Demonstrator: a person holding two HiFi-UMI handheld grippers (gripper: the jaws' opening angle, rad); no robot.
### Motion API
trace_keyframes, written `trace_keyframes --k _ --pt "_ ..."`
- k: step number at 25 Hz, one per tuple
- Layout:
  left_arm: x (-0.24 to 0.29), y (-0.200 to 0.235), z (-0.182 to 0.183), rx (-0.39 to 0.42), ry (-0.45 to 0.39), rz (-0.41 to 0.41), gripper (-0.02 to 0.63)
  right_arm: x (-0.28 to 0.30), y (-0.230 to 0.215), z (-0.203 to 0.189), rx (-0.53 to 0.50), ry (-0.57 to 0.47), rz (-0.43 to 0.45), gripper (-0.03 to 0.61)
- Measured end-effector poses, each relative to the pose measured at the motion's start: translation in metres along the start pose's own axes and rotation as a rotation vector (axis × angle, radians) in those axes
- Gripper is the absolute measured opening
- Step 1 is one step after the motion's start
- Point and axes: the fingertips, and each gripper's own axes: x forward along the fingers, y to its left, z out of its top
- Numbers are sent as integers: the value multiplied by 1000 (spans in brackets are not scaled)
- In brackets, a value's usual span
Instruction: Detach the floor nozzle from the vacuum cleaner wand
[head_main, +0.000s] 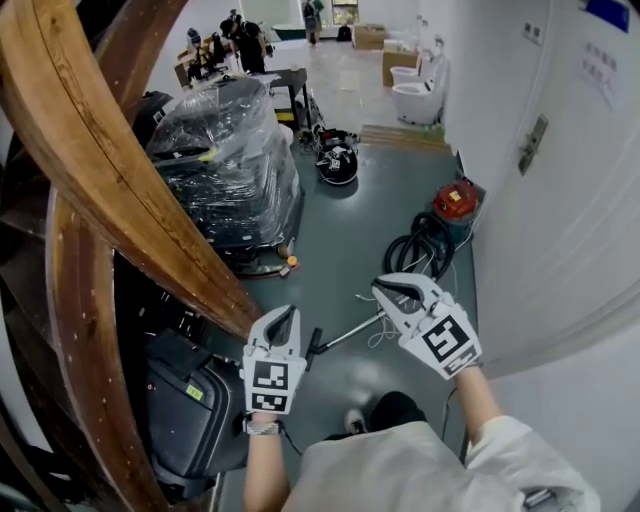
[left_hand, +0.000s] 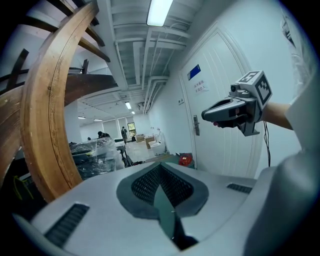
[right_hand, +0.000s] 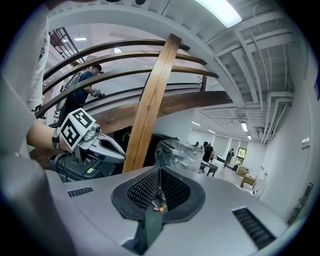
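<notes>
Both grippers are pressed together and hold nothing. The left gripper (head_main: 288, 314) and right gripper (head_main: 382, 289) hang side by side above the floor (head_main: 350, 230), tips pointing away from the person.

The wand (head_main: 352, 333) lies on the floor below and between them, slanting from just under the right gripper's tips towards the left gripper. A dark piece (head_main: 313, 348) caps the end beside the left gripper; it is too small to tell whether this is the nozzle. Neither gripper touches the wand.

Ahead of the right gripper sits a coiled black hose (head_main: 420, 255), and beyond it a red vacuum (head_main: 456, 200). A white door (head_main: 560, 200) stands to its right. To the left of the left gripper, a thick curved wooden beam (head_main: 100, 170) sweeps down close by, with a black case (head_main: 190, 400) under it. Further ahead on that side stands a bulky machine (head_main: 230, 150) wrapped in glossy clear plastic. The floor is smooth and grey-green; the wand is thin, straight and metallic.
</notes>
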Motion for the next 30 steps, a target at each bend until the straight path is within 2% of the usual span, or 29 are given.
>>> trace_keyframes --k 17,30 --pt "43 36 -20 -32 61 49 -3 43 -45 -32 31 31 15 31" --pt "114 56 -58 -57 80 95 -3 93 -77 -96 2 55 82 31"
